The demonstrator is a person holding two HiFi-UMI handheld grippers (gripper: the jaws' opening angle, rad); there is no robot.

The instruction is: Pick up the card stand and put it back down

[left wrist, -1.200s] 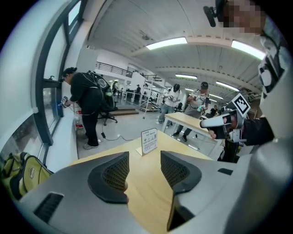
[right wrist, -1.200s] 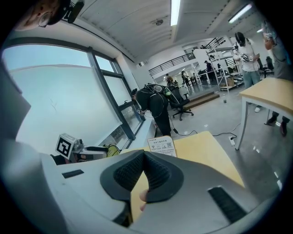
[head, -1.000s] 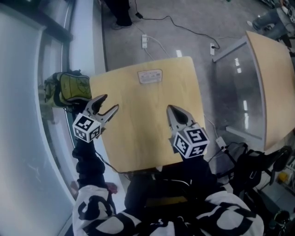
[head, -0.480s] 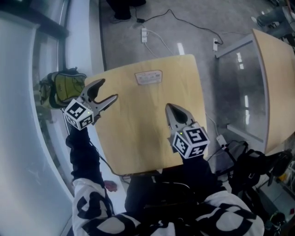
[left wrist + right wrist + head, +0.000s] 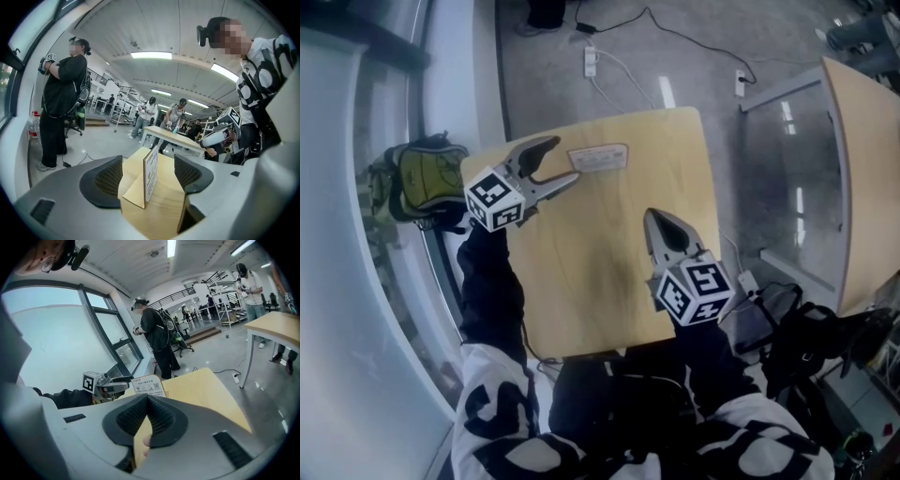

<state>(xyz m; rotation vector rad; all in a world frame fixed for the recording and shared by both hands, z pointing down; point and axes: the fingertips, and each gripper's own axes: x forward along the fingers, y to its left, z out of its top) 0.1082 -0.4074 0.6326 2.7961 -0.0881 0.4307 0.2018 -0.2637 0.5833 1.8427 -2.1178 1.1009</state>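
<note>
The card stand (image 5: 600,157) is a small white printed sign standing near the far edge of the wooden table (image 5: 609,272). My left gripper (image 5: 563,159) points right at it and is open, its jaws having just been opening. In the left gripper view the card stand (image 5: 151,172) stands edge-on between the two pads (image 5: 110,178), with a gap on each side. My right gripper (image 5: 654,220) hovers over the table's right half, shut and empty. The right gripper view shows the card stand (image 5: 148,385) ahead and the left gripper (image 5: 115,386) beside it.
A green backpack (image 5: 422,178) lies at the table's left by the window ledge. A second table (image 5: 862,178) stands at the right. A power strip and cables (image 5: 592,61) lie on the floor beyond. A dark bag (image 5: 811,342) sits at lower right. People stand in the background.
My left gripper has moved from the table's left edge forward and right, up to the card stand, and its jaws stand wider. The right gripper has shifted only slightly.
</note>
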